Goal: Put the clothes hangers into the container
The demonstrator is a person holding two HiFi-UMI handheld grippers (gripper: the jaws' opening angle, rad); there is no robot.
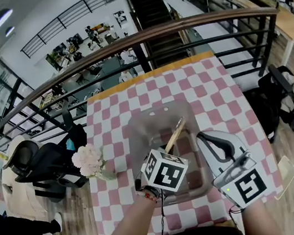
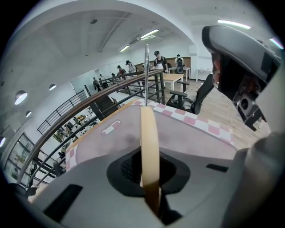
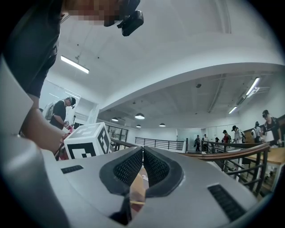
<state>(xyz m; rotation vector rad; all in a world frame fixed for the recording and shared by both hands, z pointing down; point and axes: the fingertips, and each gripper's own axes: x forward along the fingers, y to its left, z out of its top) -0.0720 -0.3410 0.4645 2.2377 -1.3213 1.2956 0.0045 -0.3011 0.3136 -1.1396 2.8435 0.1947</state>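
Head view: a table (image 1: 219, 93) covered in a pink-and-white checked cloth stands against a dark railing (image 1: 176, 27). A clear plastic container (image 1: 157, 110) sits near the middle of the cloth. A wooden hanger (image 1: 175, 133) slants inside the container, its lower end at the near side and its upper end pointing toward the far right corner. The left gripper (image 1: 166, 153) reaches into the container from the near edge, angled downward, and holds the hanger's lower end. The right gripper (image 1: 206, 138) hovers just beside the container's right wall, above the cloth, apart from the hanger. A bunch of pale flowers (image 1: 88, 159) sits at the table's left edge.

In the left gripper view, the left gripper (image 2: 149, 155) is clamped on the hanger (image 2: 149, 129), which stands edge-on between the dark pads. Its thin metal hook (image 2: 146, 67) rises straight up beyond them. The container's (image 2: 187, 133) translucent wall lies just past the jaws, with the checked cloth behind it.

In the right gripper view, the right gripper (image 3: 143, 152) has its jaws brought together, with the textured pads meeting at the tips. A tan patch shows low in the slit between them, and I cannot tell what it is. The left gripper's marker cube (image 3: 87, 141) sits off to the left.
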